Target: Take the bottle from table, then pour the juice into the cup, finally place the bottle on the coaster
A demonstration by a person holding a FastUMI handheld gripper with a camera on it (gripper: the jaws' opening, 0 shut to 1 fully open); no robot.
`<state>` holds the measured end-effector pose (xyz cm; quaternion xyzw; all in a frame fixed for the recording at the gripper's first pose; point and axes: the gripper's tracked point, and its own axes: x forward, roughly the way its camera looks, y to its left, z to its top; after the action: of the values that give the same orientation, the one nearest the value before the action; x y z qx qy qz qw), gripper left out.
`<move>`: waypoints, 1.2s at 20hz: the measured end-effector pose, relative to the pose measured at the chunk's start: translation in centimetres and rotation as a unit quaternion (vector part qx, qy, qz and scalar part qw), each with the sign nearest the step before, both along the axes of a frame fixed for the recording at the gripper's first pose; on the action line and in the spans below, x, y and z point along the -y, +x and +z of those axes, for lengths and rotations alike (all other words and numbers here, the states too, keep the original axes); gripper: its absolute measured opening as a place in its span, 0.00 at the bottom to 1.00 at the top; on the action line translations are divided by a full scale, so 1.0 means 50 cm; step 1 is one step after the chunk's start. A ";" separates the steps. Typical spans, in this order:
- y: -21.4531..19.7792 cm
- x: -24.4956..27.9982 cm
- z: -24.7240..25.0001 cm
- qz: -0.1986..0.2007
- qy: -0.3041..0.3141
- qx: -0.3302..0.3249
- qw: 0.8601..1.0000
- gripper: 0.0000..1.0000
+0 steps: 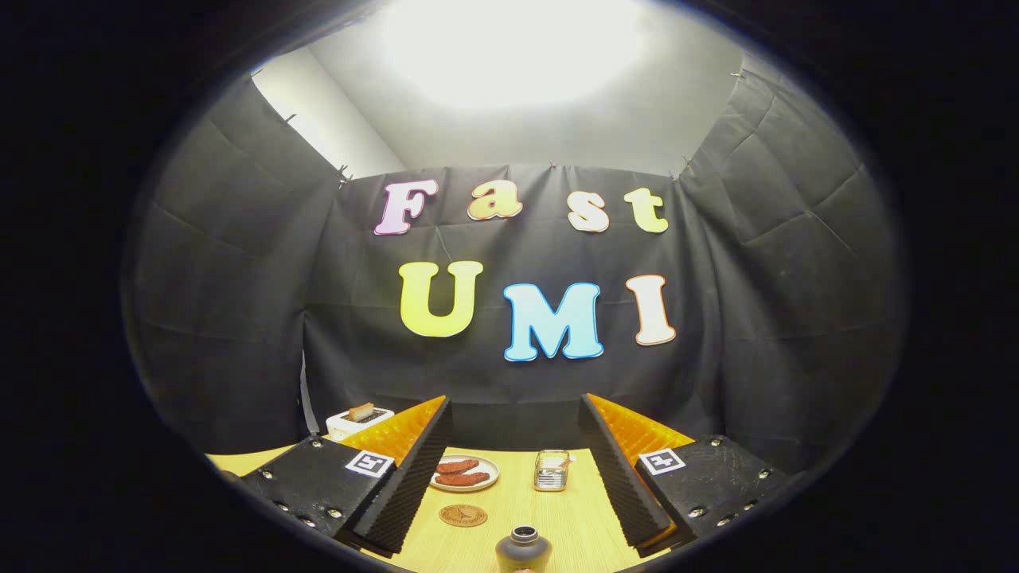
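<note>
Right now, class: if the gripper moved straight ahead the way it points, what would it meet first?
Probably the dark bottle, low between the open gripper's fingers. It sits low, so the gripper might pass above it; the glass cup lies further on.

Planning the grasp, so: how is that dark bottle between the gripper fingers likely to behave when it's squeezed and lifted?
The bottle looks squat and wide-bodied, so it probably stands steadily and resists tipping. Its dark, smooth, rounded surface may slip against the pads of the open gripper. If it holds juice, expect some weight for its size.
</note>
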<state>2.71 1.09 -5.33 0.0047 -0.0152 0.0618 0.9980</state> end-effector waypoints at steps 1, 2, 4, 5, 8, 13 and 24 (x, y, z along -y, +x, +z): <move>0.001 0.003 -0.010 0.000 -0.002 -0.001 1.000 0.97; 0.003 0.004 -0.019 0.003 -0.002 -0.001 1.000 0.97; 0.007 -0.001 -0.041 0.012 0.004 -0.007 1.000 0.97; 0.011 -0.001 -0.058 0.015 0.005 -0.012 1.000 0.97; 0.016 -0.003 -0.106 0.026 -0.001 -0.029 0.999 0.97; 0.019 -0.010 -0.200 0.040 -0.021 -0.067 0.997 0.97; 0.009 0.000 -0.366 0.054 -0.038 -0.140 0.988 0.97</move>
<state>3.18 1.09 -23.64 -0.0234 0.1269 0.1152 0.9849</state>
